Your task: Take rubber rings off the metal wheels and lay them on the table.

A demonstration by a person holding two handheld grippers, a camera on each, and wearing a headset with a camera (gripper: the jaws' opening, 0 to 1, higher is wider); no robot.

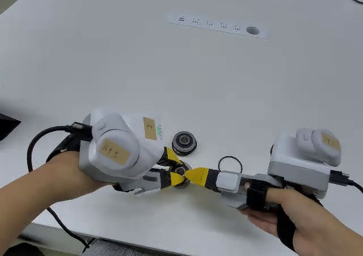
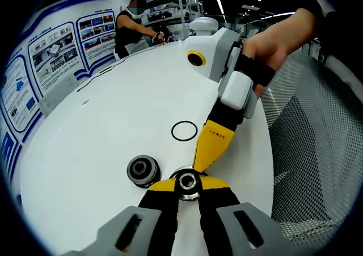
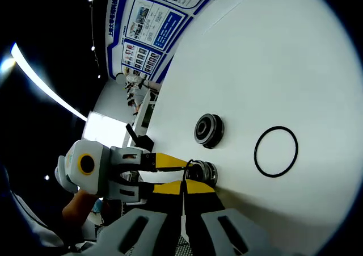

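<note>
Working low over the white table (image 1: 238,74), the left gripper (image 1: 174,167) clamps one metal wheel (image 2: 187,183). The right gripper (image 1: 188,176), jaws narrow, seems to pinch its rubber ring (image 3: 189,164). Peel steadily sideways, keeping the left grip firm. A spare wheel (image 1: 184,142) and a freed ring (image 1: 229,164) lie beside.

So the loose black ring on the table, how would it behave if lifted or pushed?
The rubber ring is a thin loop lying flat on the table, so probably light and floppy when lifted. Flat like that, it seems unlikely to roll; a push would likely just slide it.
</note>
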